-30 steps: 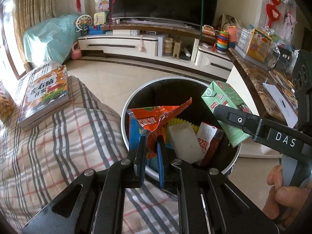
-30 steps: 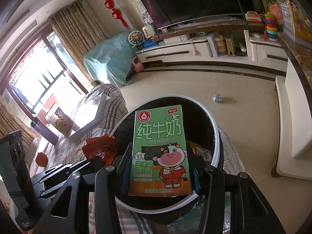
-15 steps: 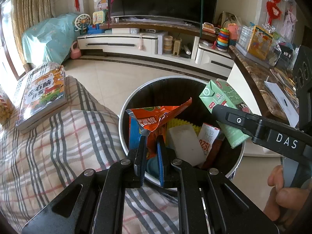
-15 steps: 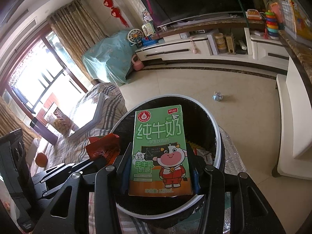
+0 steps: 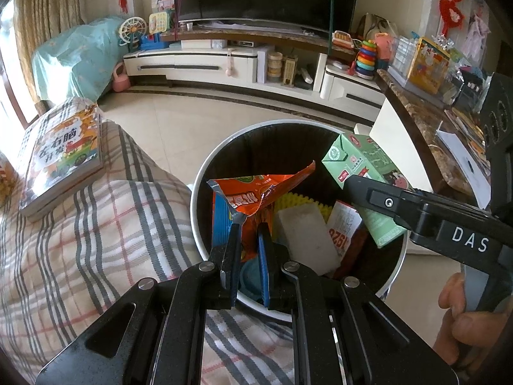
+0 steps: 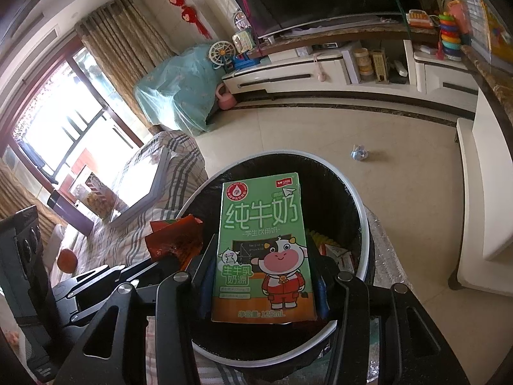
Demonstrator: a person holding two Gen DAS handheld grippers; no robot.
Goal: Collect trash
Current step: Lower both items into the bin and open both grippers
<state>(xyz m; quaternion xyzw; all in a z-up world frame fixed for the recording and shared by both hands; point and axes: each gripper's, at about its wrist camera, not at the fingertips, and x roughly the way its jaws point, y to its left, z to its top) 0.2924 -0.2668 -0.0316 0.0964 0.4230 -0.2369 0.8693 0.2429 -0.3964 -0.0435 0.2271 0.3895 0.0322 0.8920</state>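
Observation:
A round trash bin with a white rim (image 5: 205,173) and black liner stands below both grippers; its rim also shows in the right wrist view (image 6: 362,211). My left gripper (image 5: 249,234) is shut on an orange snack wrapper (image 5: 256,192) and holds it over the bin's near side. My right gripper (image 6: 261,266) is shut on a green milk carton (image 6: 263,240) and holds it over the bin; the carton also shows in the left wrist view (image 5: 362,166). Inside the bin lie a white block (image 5: 304,234), a yellow piece and a red-and-white box (image 5: 341,227).
A plaid cloth (image 5: 96,224) covers the surface to the left, with a children's book (image 5: 64,150) on it. A crumpled scrap (image 6: 359,152) lies on the tiled floor. A TV cabinet (image 5: 224,61) stands at the back, a marble counter (image 5: 426,128) at the right.
Both grippers have held their loads over the bin; the view has only shifted slightly.

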